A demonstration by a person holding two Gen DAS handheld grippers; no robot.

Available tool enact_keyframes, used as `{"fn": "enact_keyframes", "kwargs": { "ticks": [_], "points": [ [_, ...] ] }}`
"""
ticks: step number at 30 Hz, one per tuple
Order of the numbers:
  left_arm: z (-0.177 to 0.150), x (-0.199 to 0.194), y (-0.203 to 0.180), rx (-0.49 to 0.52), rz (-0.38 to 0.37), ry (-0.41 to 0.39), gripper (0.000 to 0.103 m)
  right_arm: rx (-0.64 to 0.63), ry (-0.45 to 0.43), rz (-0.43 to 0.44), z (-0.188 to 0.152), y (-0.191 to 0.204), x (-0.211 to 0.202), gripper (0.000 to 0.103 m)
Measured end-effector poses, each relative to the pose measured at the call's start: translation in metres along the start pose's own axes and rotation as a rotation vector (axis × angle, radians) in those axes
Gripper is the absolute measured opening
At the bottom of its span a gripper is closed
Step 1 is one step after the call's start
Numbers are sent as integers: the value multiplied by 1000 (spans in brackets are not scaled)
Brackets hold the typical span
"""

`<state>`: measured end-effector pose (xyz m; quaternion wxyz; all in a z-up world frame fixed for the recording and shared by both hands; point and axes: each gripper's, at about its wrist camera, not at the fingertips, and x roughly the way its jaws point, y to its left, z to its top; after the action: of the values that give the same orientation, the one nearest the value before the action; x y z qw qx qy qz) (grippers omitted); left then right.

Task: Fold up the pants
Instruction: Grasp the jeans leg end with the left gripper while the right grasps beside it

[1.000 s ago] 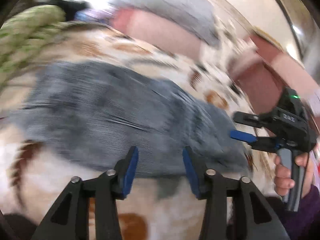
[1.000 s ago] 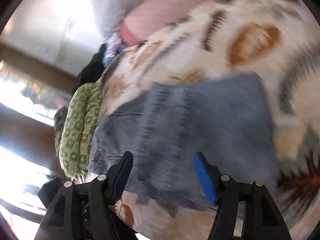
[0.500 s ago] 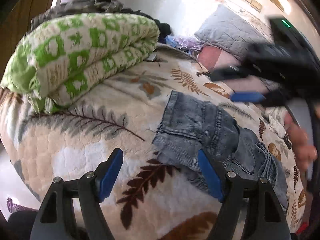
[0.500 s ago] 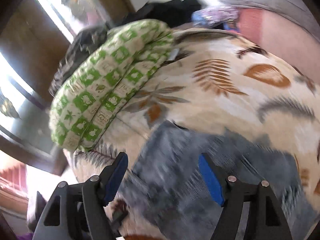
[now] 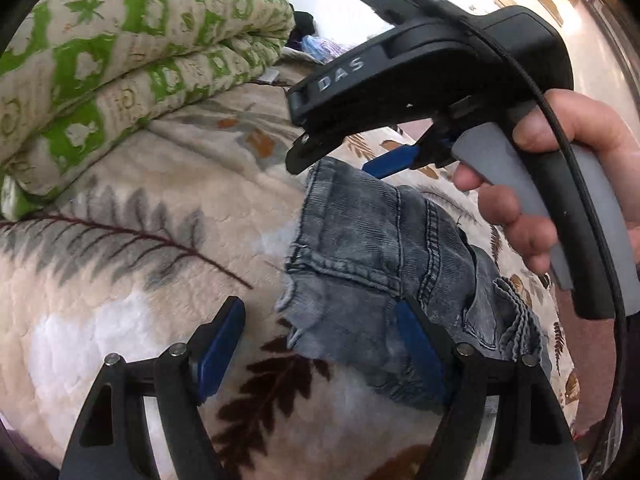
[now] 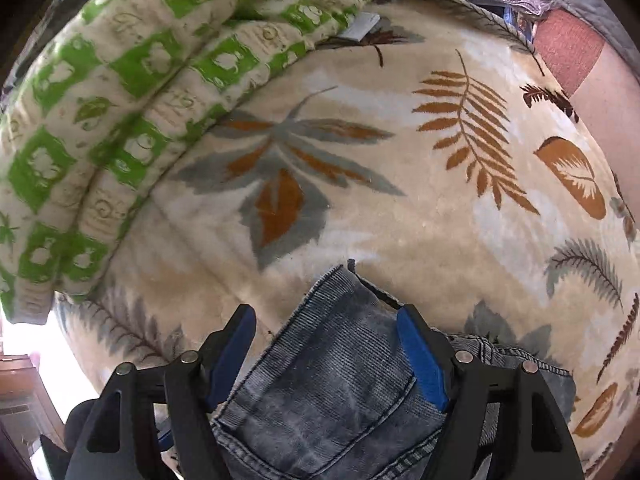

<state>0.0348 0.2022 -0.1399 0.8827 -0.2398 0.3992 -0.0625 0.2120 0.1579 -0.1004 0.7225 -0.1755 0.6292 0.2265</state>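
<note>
Swung over from mid-jeans to the hem end; right gripper [image 6: 324,354] and left gripper [image 5: 316,350] both spread wide over the jeans [image 5: 372,248] at lower centre, clamping nothing, lined up for a grab.

Black hand-held gripper [image 5: 320,356], blue pads [image 5: 218,350], grey handle [image 5: 508,176]

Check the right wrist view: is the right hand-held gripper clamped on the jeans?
No. The right hand-held gripper stands open, its blue pads on either side of the jeans without pressing on the denim.

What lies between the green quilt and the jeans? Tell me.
Only bare leaf-print blanket: in the right wrist view nothing sits on the stretch from the folded green quilt to the jeans. The left wrist view agrees.
</note>
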Motion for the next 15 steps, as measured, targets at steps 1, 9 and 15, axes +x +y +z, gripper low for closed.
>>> {"fn": "enact_keyframes", "kwargs": {
  "ticks": [1, 9, 15],
  "points": [
    [1, 2, -1, 4, -9, 5, 79, -8, 5, -5, -1, 0, 2, 70],
    [3, 10, -12, 38, -139, 36, 35, -10, -15, -47, -17, -12, -4, 12],
    [1, -9, -32, 119, -197, -48, 30, 51, -160, -16, -45, -30, -61, 11]
  ]
}}
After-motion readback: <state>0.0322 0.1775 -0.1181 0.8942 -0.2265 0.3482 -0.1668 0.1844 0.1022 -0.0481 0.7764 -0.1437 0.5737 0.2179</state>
